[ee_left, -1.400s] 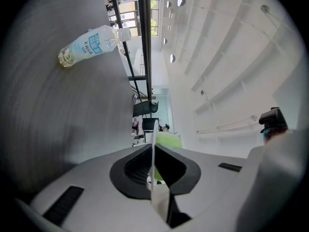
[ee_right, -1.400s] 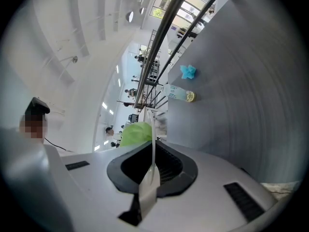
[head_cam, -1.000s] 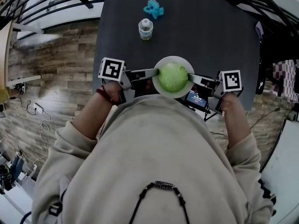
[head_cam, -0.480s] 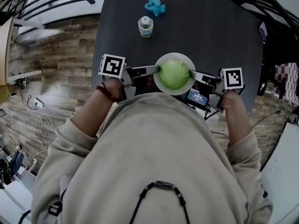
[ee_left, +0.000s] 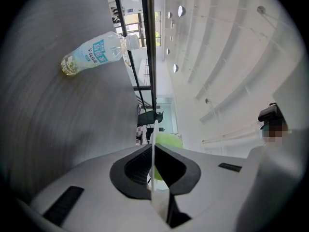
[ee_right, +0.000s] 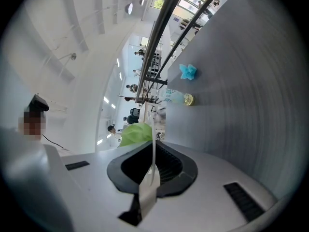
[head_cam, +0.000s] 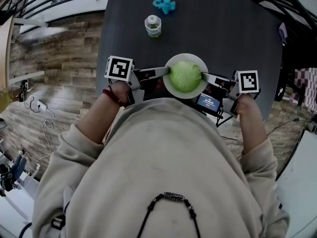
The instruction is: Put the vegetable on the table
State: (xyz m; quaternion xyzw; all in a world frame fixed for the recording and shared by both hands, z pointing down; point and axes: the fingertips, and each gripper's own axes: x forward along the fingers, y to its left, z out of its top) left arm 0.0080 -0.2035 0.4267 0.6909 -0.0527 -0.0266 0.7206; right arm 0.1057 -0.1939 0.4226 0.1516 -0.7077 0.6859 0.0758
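Note:
A round green cabbage (head_cam: 185, 76) lies on a white plate (head_cam: 185, 57), held over the near edge of the dark table (head_cam: 218, 29). My left gripper (head_cam: 166, 72) is shut on the plate's left rim and my right gripper (head_cam: 204, 77) on its right rim. In the left gripper view the left gripper (ee_left: 153, 154) pinches the thin rim of the plate (ee_left: 153, 129), with the cabbage (ee_left: 170, 141) behind it. In the right gripper view the right gripper (ee_right: 153, 154) clamps the plate (ee_right: 154, 129) likewise, the cabbage (ee_right: 134, 133) just beyond.
A small water bottle (head_cam: 152, 25) stands further out on the table, with a crumpled blue object (head_cam: 164, 4) beyond it. Wooden floor (head_cam: 59, 63) lies to the left of the table. Metal railings run along the far side.
The plate with the cabbage and both grippers sit slightly higher in the head view. Both grips on the rim are unchanged.

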